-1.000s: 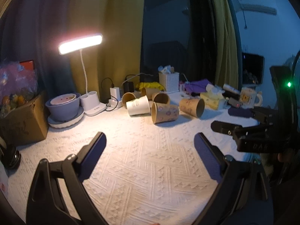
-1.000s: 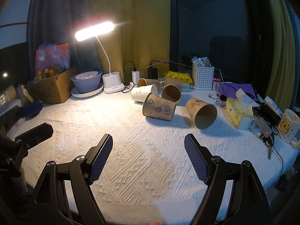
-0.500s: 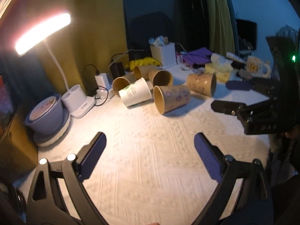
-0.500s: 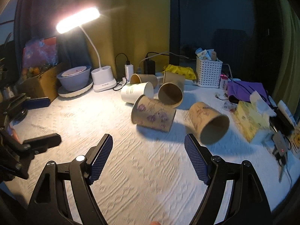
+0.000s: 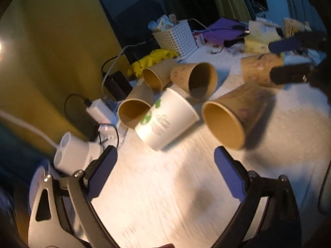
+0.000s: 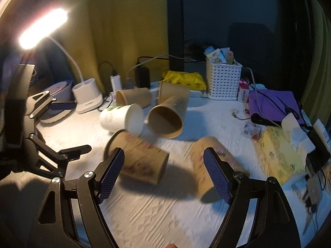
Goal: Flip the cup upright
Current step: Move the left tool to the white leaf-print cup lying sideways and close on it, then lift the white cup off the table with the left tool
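Several paper cups lie on their sides on the white tablecloth (image 6: 165, 217). A white cup with green print (image 5: 165, 119) (image 6: 122, 118) lies among brown ones. A patterned brown cup (image 5: 233, 113) (image 6: 137, 162) lies nearest, just ahead of both grippers. Another patterned brown cup (image 6: 211, 169) (image 5: 260, 68) lies to its right. My left gripper (image 5: 165, 171) is open and empty, just short of the white cup. My right gripper (image 6: 163, 173) is open and empty, with the two nearest brown cups just ahead of its fingers.
A lit desk lamp (image 6: 43, 28) with a white base (image 6: 88, 98) stands at the back left beside chargers and cables (image 6: 140, 76). A white basket (image 6: 223, 80), a yellow bag (image 6: 184, 78), purple cloth (image 6: 273, 105) and a tissue pack (image 6: 281, 150) crowd the back and right.
Both grippers have moved forward toward the cluster of cups, which now looks much larger. The left gripper has tilted. Both stay open. The cups have not moved.
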Available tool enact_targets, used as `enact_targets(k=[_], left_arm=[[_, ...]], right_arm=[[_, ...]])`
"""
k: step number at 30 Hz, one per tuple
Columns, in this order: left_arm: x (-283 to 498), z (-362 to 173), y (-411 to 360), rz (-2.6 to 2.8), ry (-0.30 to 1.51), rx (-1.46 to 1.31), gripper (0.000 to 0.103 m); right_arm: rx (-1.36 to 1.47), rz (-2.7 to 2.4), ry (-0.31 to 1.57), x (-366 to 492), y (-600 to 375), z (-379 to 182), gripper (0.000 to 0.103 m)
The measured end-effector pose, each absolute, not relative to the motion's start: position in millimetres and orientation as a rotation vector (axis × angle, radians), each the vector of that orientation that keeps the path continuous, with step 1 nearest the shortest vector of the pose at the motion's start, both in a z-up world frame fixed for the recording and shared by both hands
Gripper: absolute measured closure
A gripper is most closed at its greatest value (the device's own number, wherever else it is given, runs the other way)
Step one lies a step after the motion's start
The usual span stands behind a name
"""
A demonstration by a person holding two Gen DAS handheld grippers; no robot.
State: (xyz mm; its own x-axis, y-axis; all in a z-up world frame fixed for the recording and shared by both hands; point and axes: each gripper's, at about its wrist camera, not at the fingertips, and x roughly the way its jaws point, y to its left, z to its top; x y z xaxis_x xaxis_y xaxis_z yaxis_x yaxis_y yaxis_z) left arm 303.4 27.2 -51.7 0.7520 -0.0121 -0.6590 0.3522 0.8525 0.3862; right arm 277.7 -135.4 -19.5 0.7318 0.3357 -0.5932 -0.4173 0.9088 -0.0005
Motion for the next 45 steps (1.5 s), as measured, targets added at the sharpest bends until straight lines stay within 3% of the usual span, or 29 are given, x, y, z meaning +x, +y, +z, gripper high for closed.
enact_targets(k=[14, 15, 16, 18, 29, 45], left_arm=[[379.1, -78.8, 14.2, -0.339, 0.739, 0.77, 0.008], [381.8, -80.8, 12.9, -0.348, 0.739, 0.777, 0.014], [383.2, -82.4, 11.3, -0.354, 0.748, 0.78, 0.028], [387.3, -87.5, 9.5, -0.342, 0.763, 0.787, 0.036], [350.0, -65.5, 17.0, -0.341, 0.73, 0.663, 0.037], [214.0, 2.3, 23.2, -0.253, 0.566, 0.437, 0.037]], right_arm=[[-0.091, 0.355, 0.673, 325.1, -150.4, -31.6, 0.021], [-0.087, 0.351, 0.675, 325.7, -152.0, -32.1, 0.021], [-0.081, 0.345, 0.674, 325.5, -153.5, -32.0, 0.022], [-0.071, 0.339, 0.669, 324.3, -156.8, -30.4, 0.022], [-0.067, 0.34, 0.634, 292.0, -156.3, -16.0, 0.022], [-0.065, 0.416, 0.579, 204.1, -139.2, 8.5, 0.022]])
